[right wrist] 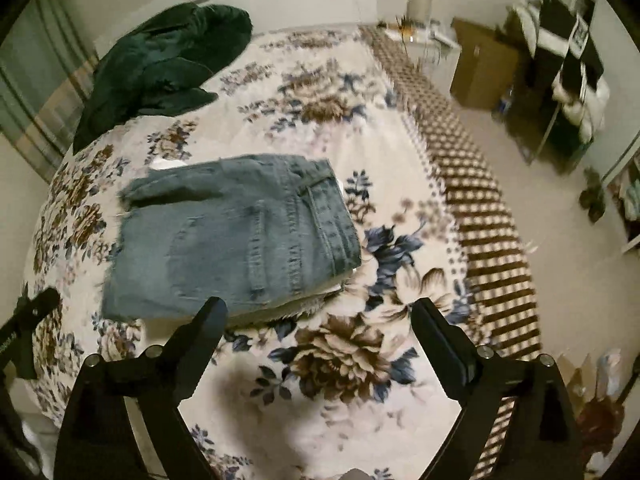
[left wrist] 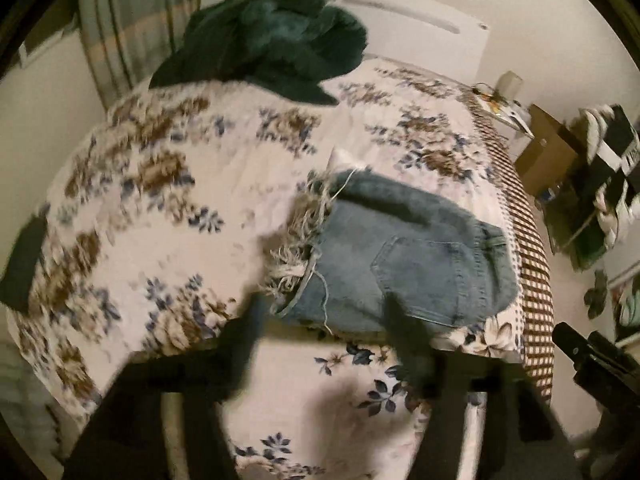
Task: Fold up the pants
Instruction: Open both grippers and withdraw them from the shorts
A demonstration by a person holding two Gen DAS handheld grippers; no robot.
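Blue denim pants lie folded into a compact stack on the floral bedspread, with frayed hems at the stack's left side. They also show in the right wrist view, back pocket up. My left gripper is open and empty, its fingers just above the near edge of the pants. My right gripper is open and empty, held above the bed just right of the pants' near corner. The left gripper's tip shows at the left edge of the right wrist view.
A dark green garment is heaped at the far side of the bed. A brown checked blanket edge runs along the bed's right side. A cardboard box and a rack of shoes stand on the floor beyond.
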